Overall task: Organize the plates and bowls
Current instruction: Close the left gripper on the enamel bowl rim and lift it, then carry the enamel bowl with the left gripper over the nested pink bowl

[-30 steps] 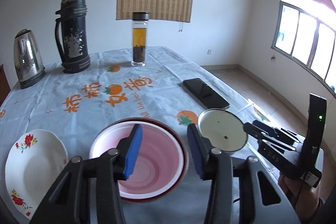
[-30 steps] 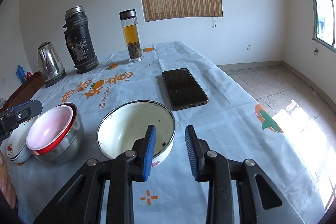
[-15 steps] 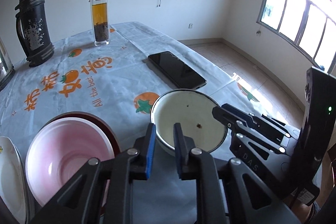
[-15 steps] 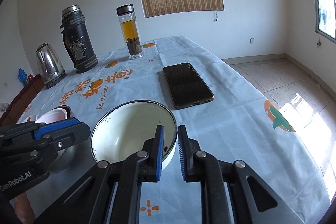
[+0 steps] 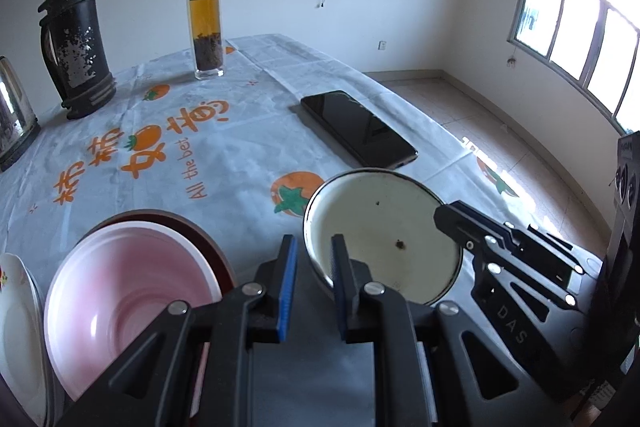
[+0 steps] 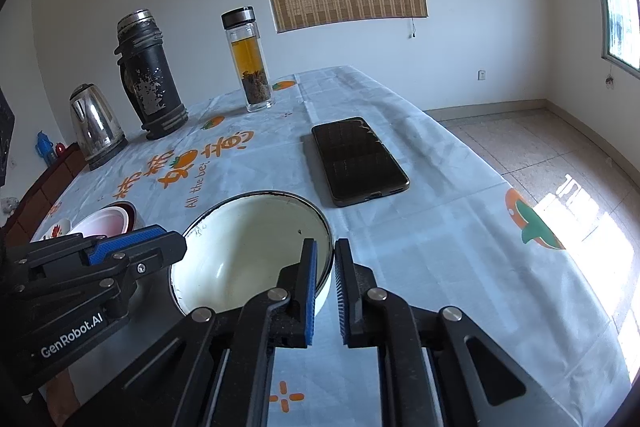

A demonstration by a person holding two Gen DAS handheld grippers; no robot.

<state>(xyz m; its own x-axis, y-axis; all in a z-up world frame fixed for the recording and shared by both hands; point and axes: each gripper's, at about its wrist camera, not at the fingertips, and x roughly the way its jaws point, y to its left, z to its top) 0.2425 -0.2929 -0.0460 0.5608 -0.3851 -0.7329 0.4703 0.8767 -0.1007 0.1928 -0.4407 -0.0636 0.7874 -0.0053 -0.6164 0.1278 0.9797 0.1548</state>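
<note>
A white enamel bowl (image 5: 384,231) with a dark rim sits on the tablecloth between both grippers; it also shows in the right wrist view (image 6: 248,251). My left gripper (image 5: 314,259) straddles its left rim, jaws narrowly apart. My right gripper (image 6: 326,267) is shut on the bowl's right rim. A pink bowl (image 5: 128,307) nested in a red-rimmed bowl sits left of it, and also shows in the right wrist view (image 6: 108,223). A white floral plate (image 5: 16,327) lies at the far left.
A black phone (image 6: 358,159) lies beyond the enamel bowl. A glass tea bottle (image 5: 206,23), a black thermos (image 5: 76,39) and a steel kettle (image 6: 94,125) stand at the back. The table's right edge drops to a tiled floor (image 5: 500,131).
My left gripper moved right from the pink bowl to the enamel bowl's left rim and narrowed. My right gripper closed on the right rim.
</note>
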